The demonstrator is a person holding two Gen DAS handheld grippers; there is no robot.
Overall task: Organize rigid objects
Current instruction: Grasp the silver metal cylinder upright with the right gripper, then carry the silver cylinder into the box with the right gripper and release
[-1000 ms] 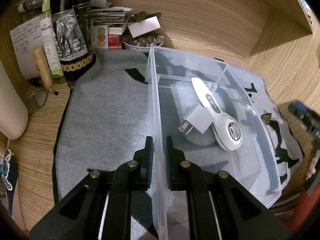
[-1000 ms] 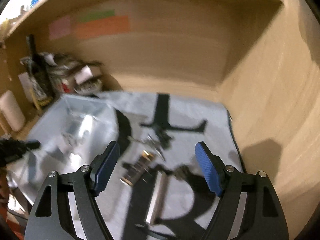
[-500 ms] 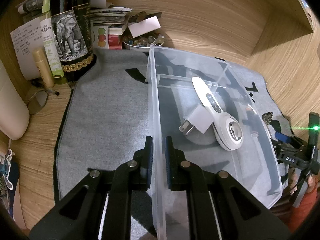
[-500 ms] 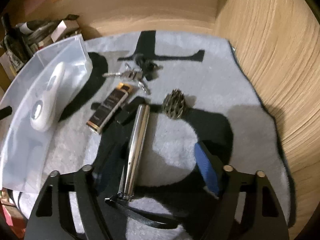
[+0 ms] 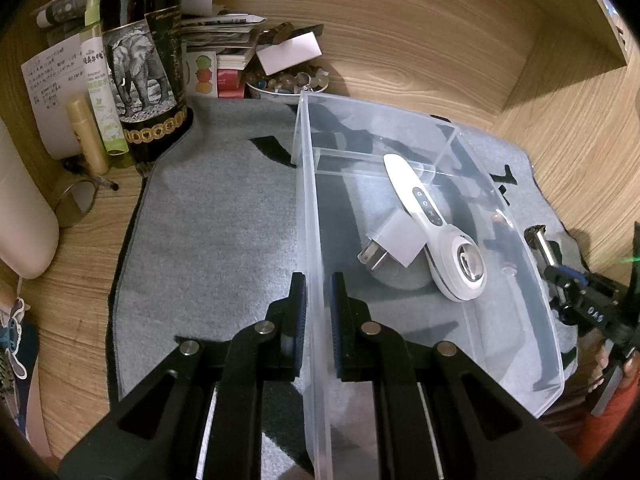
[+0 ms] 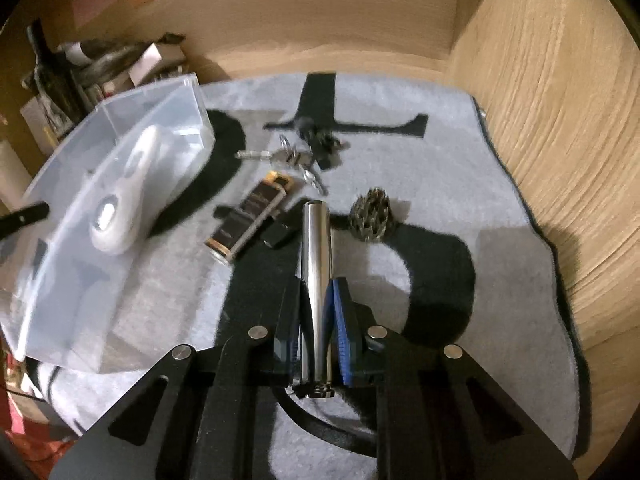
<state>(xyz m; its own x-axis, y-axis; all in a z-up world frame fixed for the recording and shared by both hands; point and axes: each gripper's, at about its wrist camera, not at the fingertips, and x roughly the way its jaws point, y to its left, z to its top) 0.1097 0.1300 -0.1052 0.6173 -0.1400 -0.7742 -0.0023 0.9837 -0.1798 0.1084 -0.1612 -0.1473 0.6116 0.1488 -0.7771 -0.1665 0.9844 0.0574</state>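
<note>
Grey mat (image 6: 440, 184) — right gripper (image 6: 318, 300) clamps metal cylinder (image 6: 316, 256); left gripper (image 5: 318, 300) pinches clear bin (image 5: 310, 220) wall.

Walls: wood-grain panels (image 5: 420, 52) enclosing back and right side
Surface: wooden desktop (image 5: 76, 280) under a grey mat (image 5: 208, 240) with black lettering
Light: dim, warm, casting hard shadows

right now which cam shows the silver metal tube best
The right wrist view: the silver metal tube runs up the frame centre, clamped between the right gripper fingers, full length visible. The left wrist view catches only its end beyond the clear bin wall, partly hidden.
</note>
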